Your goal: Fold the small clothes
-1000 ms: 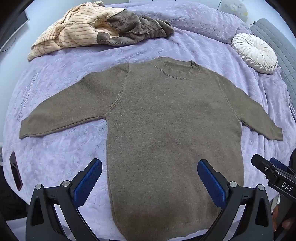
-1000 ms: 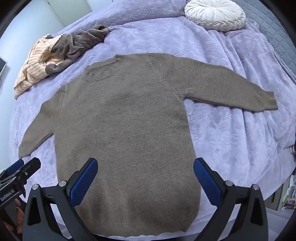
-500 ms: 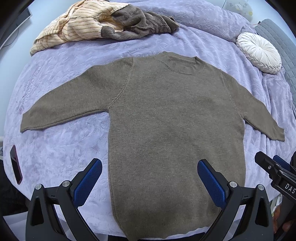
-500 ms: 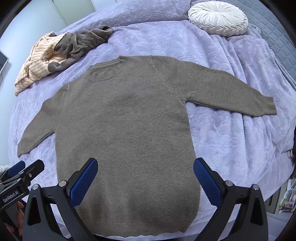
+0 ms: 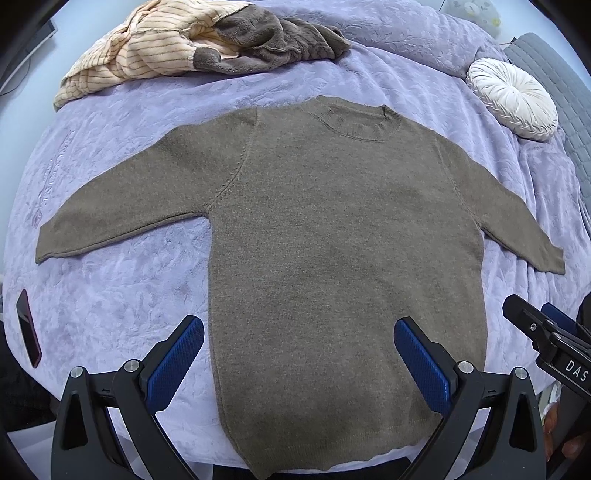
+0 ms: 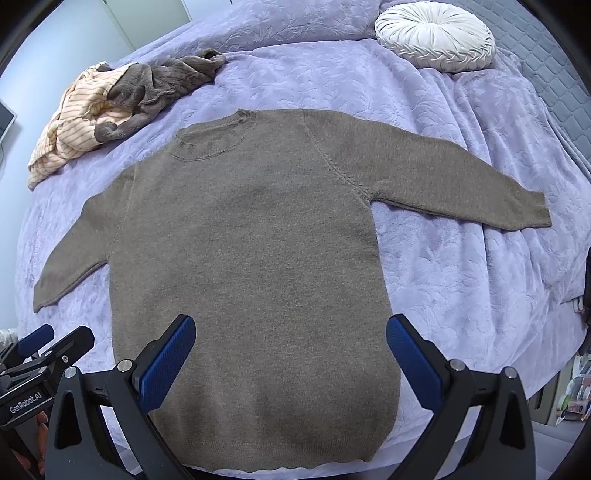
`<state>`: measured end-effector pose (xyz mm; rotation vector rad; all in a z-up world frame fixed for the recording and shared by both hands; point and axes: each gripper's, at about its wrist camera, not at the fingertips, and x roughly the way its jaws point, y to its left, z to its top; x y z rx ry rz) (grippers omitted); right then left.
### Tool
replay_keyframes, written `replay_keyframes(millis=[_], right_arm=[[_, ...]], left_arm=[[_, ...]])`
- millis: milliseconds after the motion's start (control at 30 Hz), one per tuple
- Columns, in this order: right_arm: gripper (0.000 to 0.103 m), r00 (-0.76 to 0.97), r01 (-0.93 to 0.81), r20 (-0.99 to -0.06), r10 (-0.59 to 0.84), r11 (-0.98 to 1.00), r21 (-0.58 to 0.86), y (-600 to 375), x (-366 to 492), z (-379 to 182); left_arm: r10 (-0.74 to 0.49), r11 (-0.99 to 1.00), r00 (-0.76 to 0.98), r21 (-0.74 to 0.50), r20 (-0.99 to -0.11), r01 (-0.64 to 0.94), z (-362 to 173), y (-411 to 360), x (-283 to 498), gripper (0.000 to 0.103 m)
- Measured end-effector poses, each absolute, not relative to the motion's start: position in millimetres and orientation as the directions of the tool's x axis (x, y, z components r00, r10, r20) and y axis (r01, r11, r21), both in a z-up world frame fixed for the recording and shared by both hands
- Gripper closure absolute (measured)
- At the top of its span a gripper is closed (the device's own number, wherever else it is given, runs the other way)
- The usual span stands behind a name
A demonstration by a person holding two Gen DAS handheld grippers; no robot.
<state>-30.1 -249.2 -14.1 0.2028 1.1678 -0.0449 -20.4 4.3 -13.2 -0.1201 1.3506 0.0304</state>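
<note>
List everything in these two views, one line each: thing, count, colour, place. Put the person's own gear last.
sweater: one, brown-grey, spread flat on the bed with both sleeves out, hem toward the cameras.
clothes pile: one heap, cream striped and dark brown fleece, beyond the sweater's neck on the far left.
round cushion: one, white, pleated, far right near the head of the bed.
bedspread: one, lilac, embossed, covering the bed under everything.
phone: one, dark, at the bedspread's left edge in the left view.
left tongs: one pair, black with blue pads, open, above the sweater's hem.
right tongs: one pair, black with blue pads, open, above the sweater's lower body.
</note>
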Motion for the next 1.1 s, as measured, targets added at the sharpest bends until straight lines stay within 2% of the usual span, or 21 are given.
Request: replay_keyframes(millis=[1100], right_arm=[[0.0,0.383,0.12,-0.922,0.053,0.987,0.106,-236.7,-30.1,-16.2]], left_arm=[[-0.044,0.992,0.205,-0.067,-0.978,-0.106,-16.6,11.4,-23.1,0.0]])
